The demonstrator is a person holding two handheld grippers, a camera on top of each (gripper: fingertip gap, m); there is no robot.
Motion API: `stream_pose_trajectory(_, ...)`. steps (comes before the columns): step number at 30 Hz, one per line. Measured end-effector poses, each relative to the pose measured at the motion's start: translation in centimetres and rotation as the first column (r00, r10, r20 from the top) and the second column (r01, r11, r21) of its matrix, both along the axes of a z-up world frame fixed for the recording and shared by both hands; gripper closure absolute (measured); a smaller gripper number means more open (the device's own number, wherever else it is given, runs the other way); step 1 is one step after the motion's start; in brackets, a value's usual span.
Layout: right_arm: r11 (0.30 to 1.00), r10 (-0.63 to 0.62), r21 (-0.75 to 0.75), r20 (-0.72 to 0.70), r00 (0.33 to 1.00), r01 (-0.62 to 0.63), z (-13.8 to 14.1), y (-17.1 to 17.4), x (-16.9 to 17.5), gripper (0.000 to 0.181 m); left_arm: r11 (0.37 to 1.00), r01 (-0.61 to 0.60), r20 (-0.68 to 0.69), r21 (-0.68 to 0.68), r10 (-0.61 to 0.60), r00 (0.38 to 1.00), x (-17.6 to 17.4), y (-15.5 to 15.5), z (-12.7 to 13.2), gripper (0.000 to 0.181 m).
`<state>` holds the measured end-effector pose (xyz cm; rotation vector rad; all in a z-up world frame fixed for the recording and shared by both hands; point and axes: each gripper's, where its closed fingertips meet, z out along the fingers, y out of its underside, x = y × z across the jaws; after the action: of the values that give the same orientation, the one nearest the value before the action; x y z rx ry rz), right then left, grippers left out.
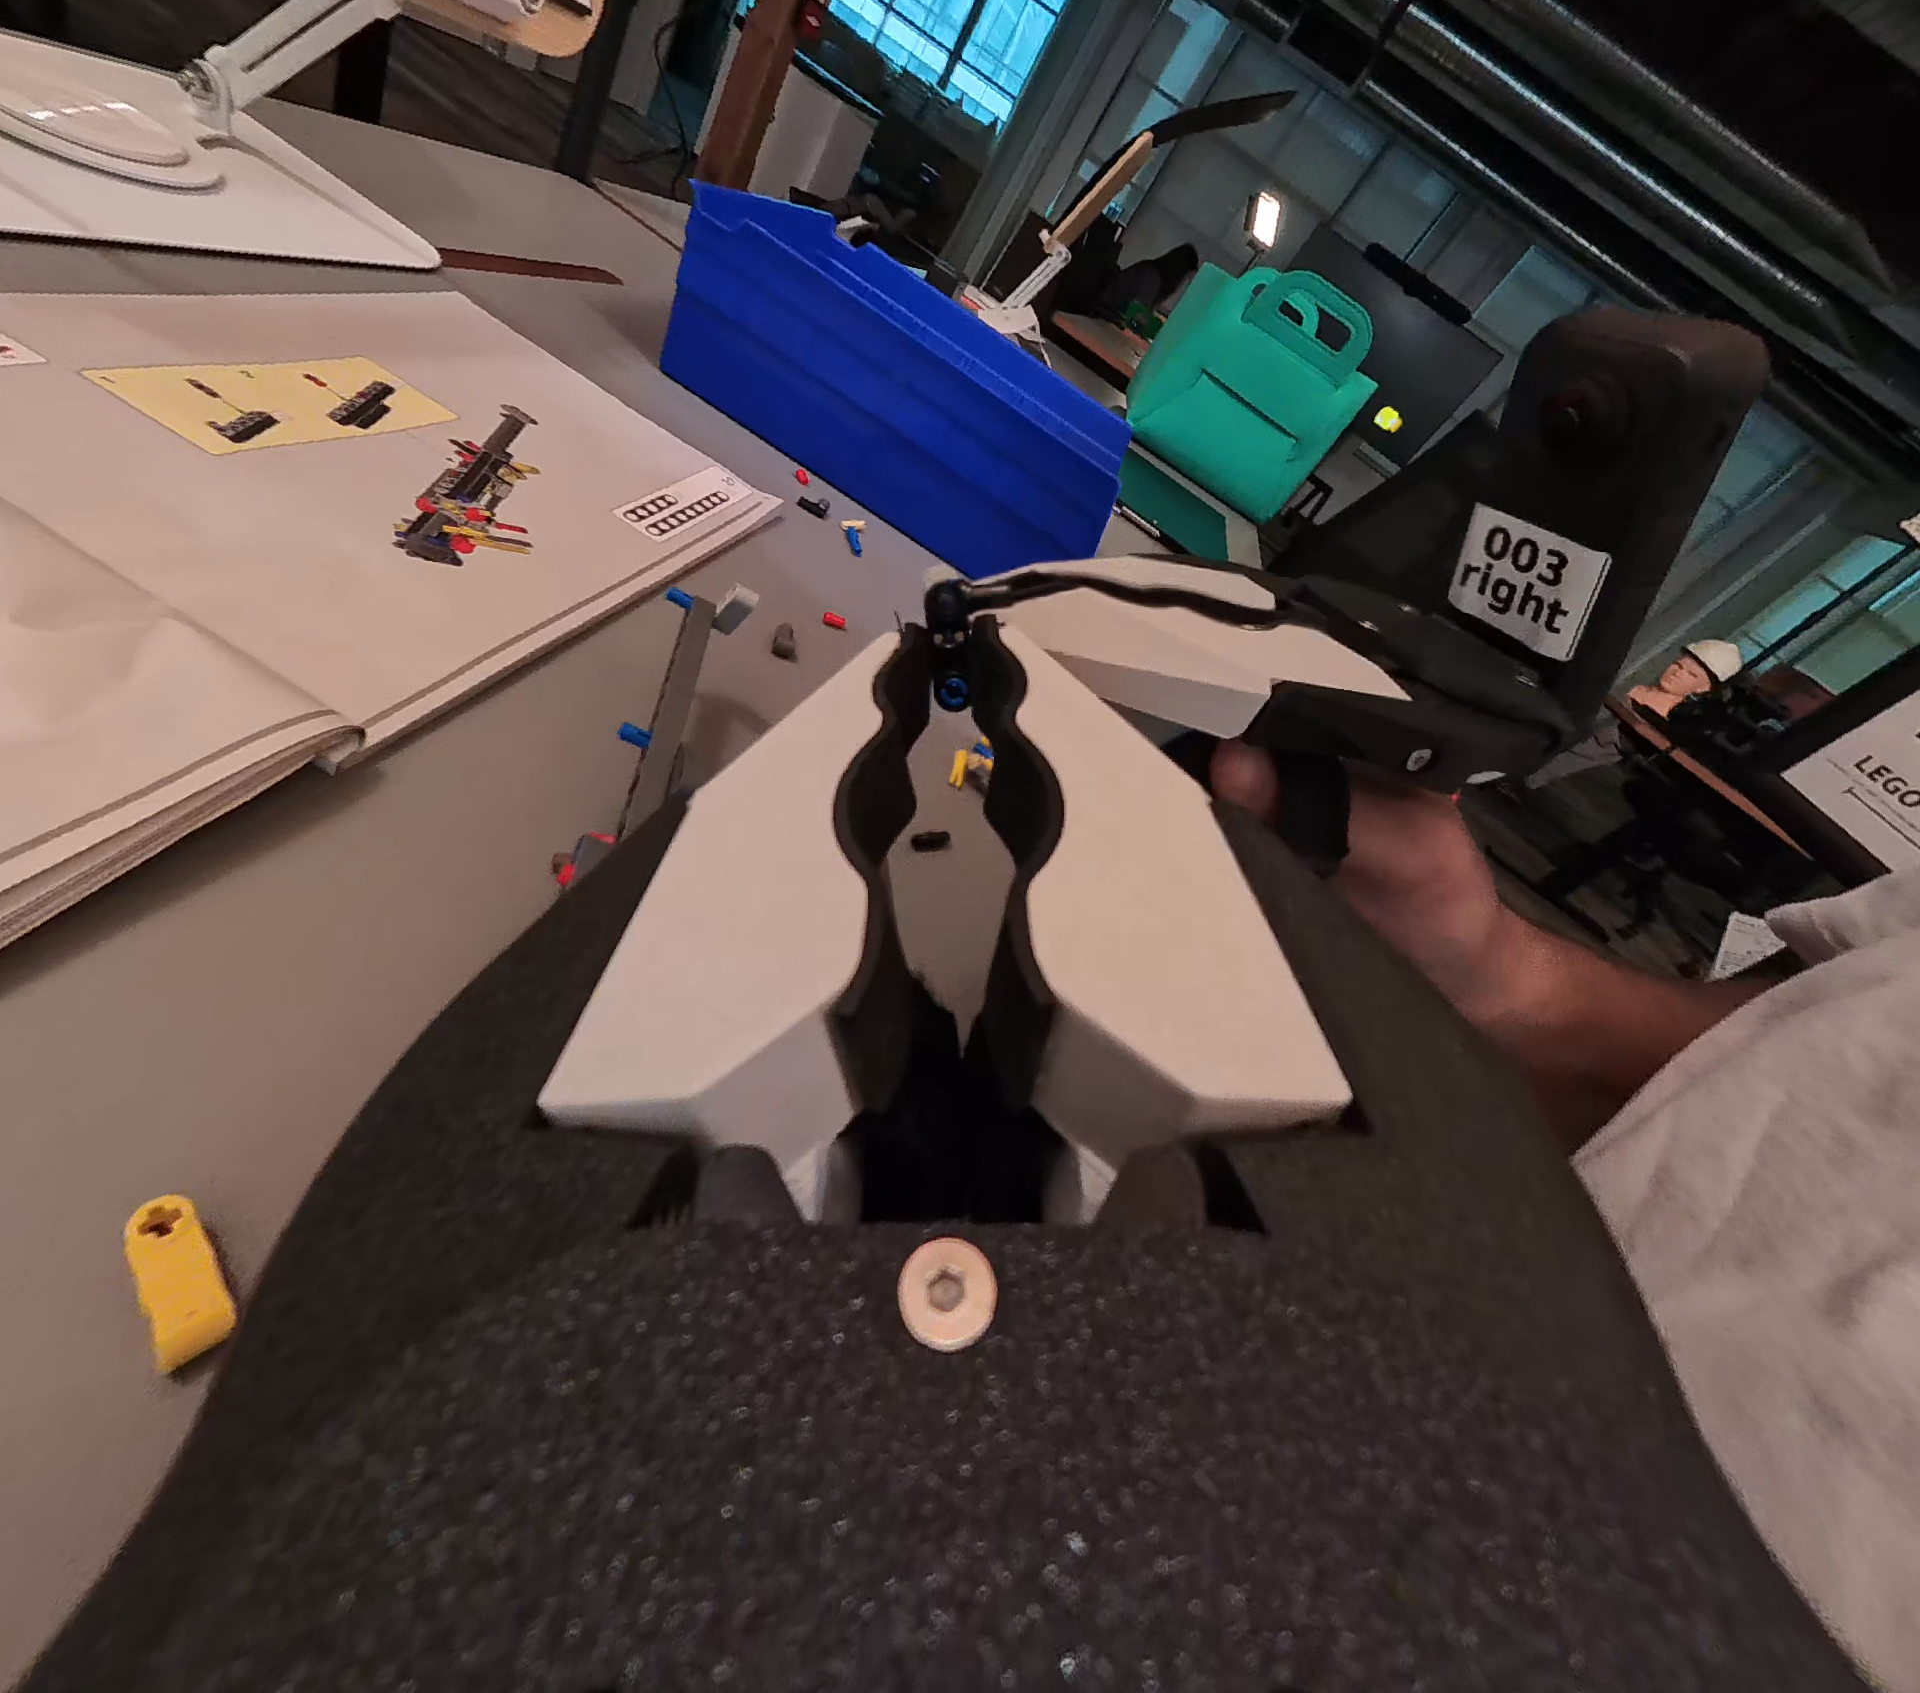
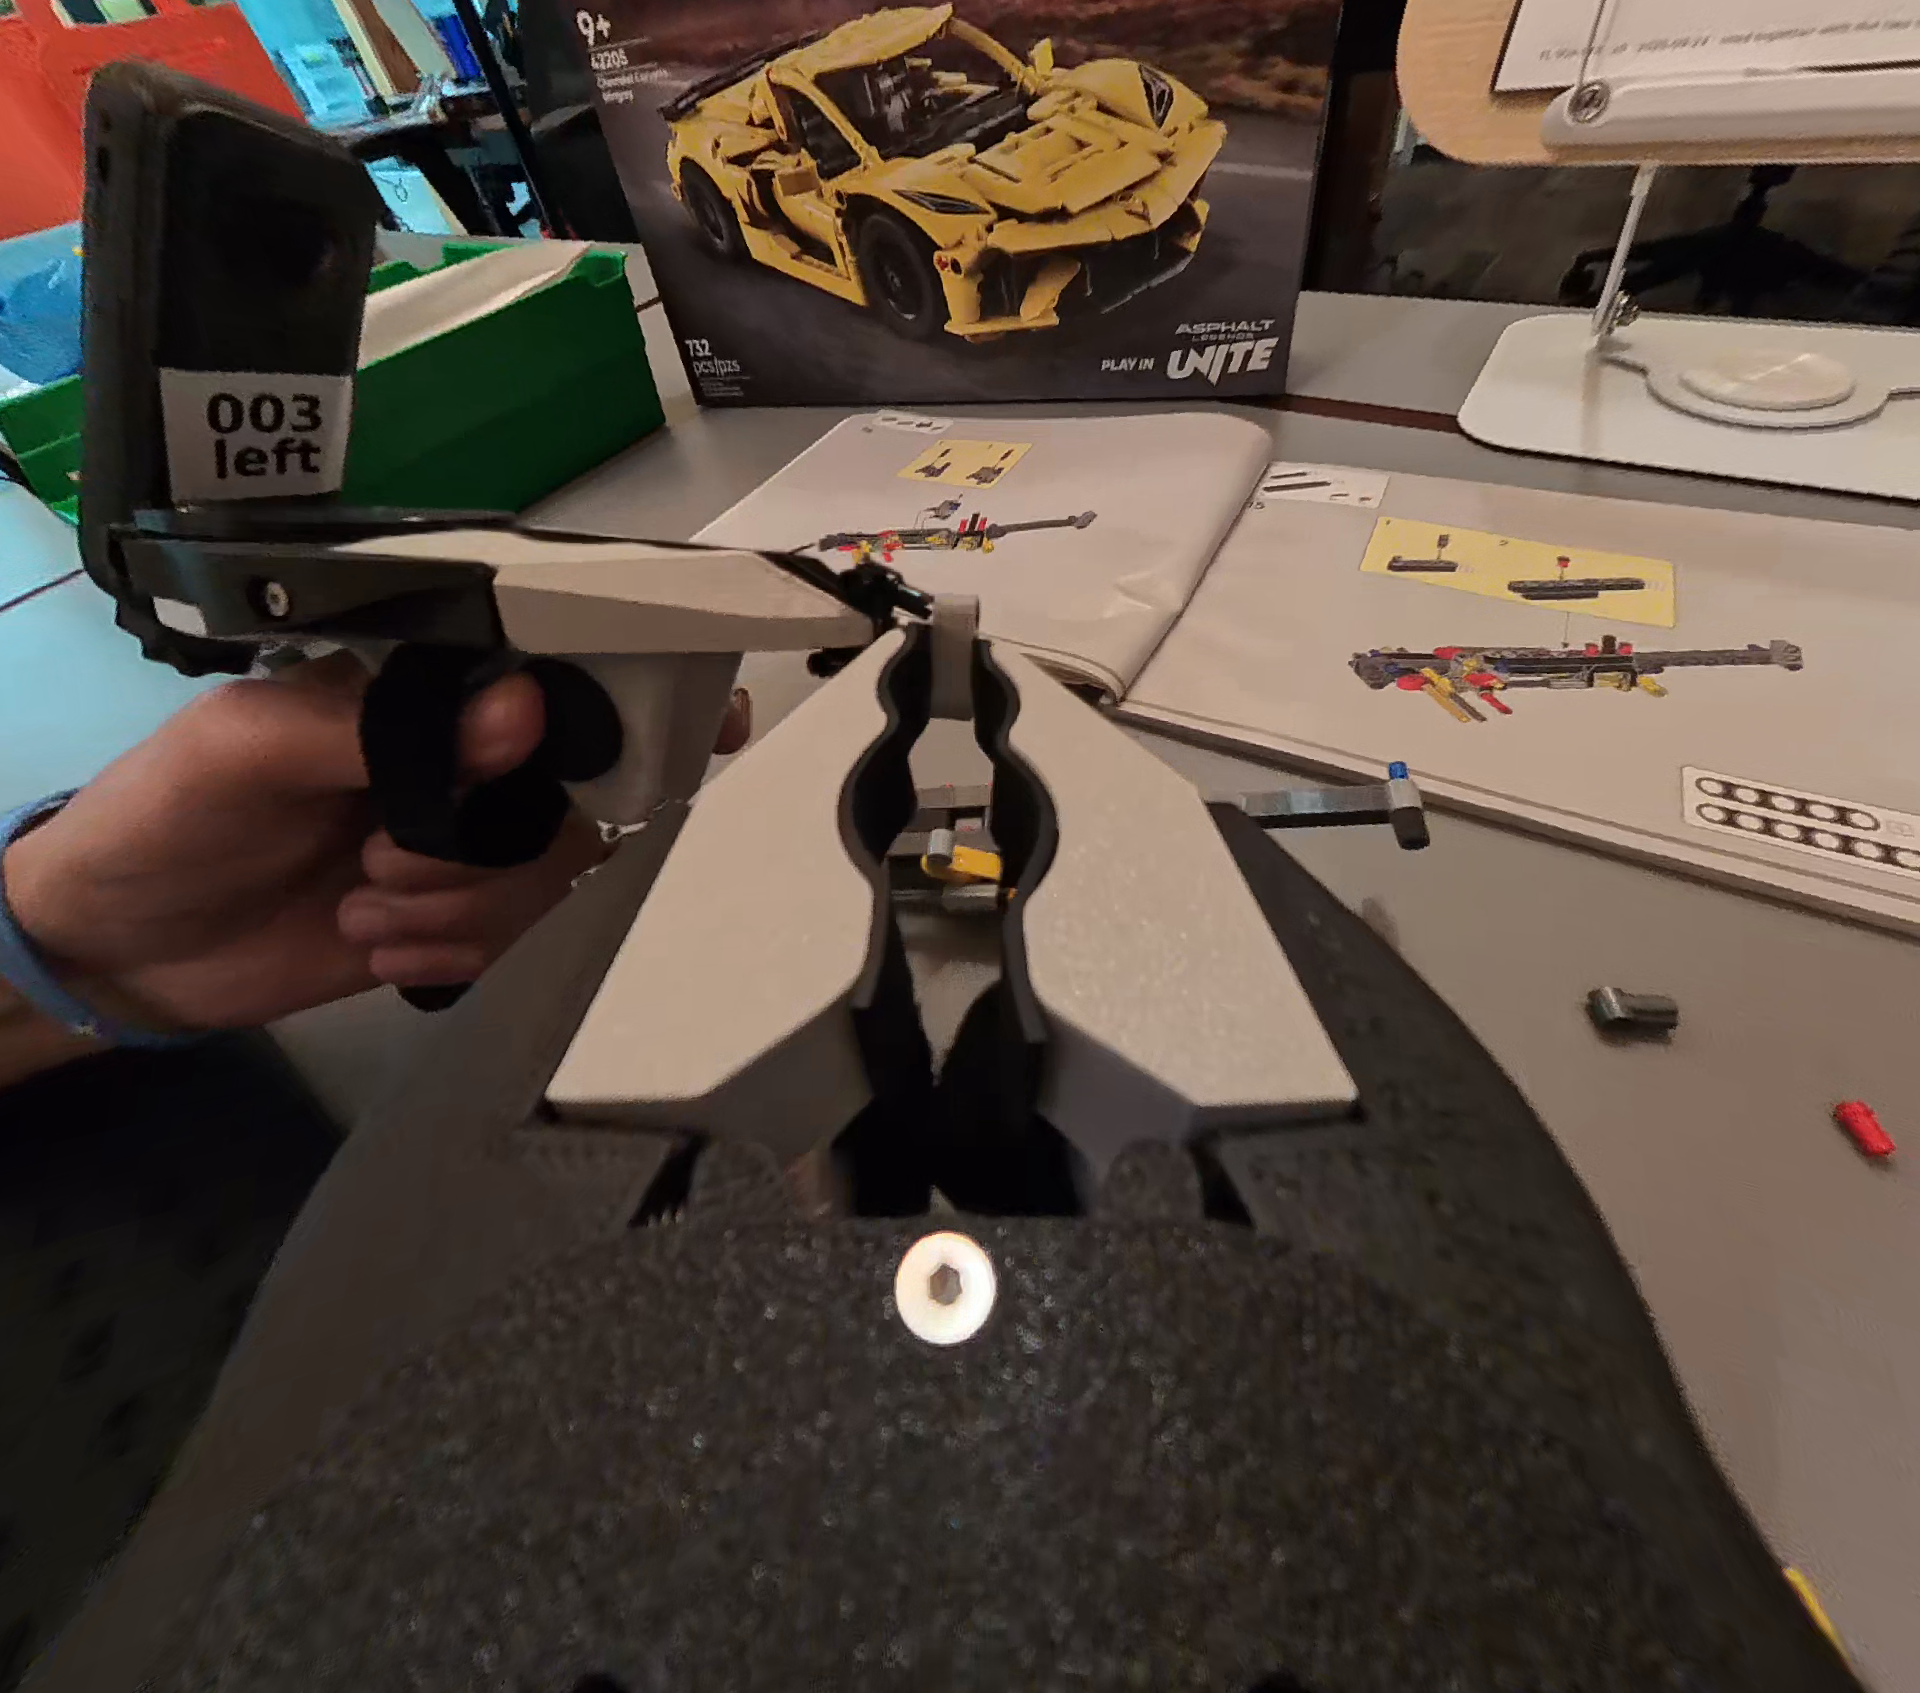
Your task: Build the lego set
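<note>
While both tools meet tip to tip above the table (image 2: 1558, 968), the work is a mid-air join of small parts. Left gripper (image 1: 948, 641): jaws nearly shut at the tips, pinching a small black part w/ a blue pin (image 1: 950, 691) just below it. Right gripper (image 2: 951, 641): jaws closed on a small grey piece (image 2: 954, 656); exact part type can't be told.

Ref. layout:
- Grey beam assy (image 2: 1340, 802) w/ blue pins lies flat on the table just beside the open instruction booklet (image 2: 1558, 604), below and beyond the tips. Likely the sub-build that the held parts go into.
- Booklet is open flat facing the operator, so the current step stays readable during work.
- Set box (image 2: 935, 116) stands upright behind the booklet, as a pic ref.
- Loose pcs: yellow connector (image 1: 177, 1280), red pin (image 2: 1865, 1129), dark grey piece (image 2: 1631, 1009), spread apart on the table for single picks.
- Blue bin (image 1: 883, 396) and green bin (image 2: 499, 386) sit at the far edges, clear of the work zone.

Judgement: early stage; most of the set is unbuilt. Next move needs axial alignment of pin and hole before pressing. Risk: part slips or twists in the tips.
</note>
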<state>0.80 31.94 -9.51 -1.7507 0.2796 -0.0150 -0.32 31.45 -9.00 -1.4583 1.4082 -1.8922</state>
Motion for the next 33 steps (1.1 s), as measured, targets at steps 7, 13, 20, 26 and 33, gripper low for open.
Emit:
stream_pose_trajectory(7, 0.996, 0.007, -0.084, -0.118, 0.993, -0.017, -1.8, -0.9, 1.3, 0.175, 1.000, 0.011, -0.018, -0.014, -0.011, 1.000, 0.3, 0.0, -0.3, 0.175)
stream_pose_trajectory(13, 0.826, 0.125, -0.516, -0.221, 0.967, -0.225, -9.2, -5.6, 1.0, 0.175, 0.993, 0.086, -0.135, 0.081, -0.075, 0.988, -0.2, -0.9, -2.7, 0.175)
stream_pose_trajectory(20, 0.631, 0.199, -0.719, -0.213, 0.956, -0.292, -11.6, -9.1, -1.0, 0.174, 0.973, 0.230, -0.216, -0.021, -0.229, 0.949, -1.2, -3.2, -3.9, 0.175)
stream_pose_trajectory(26, 0.726, 0.232, -0.546, -0.379, 0.896, -0.419, -9.4, -7.7, -2.3, 0.157, 0.959, 0.269, -0.116, -0.085, -0.277, 0.954, -1.6, -3.5, -1.8, 0.175)
stream_pose_trajectory(33, 0.823, 0.521, 0.118, -0.547, 0.656, -0.556, 1.1, -4.5, -4.6, 0.165, 0.923, 0.335, 0.034, -0.189, -0.335, 0.942, -2.5, -4.2, 1.2, 0.175)
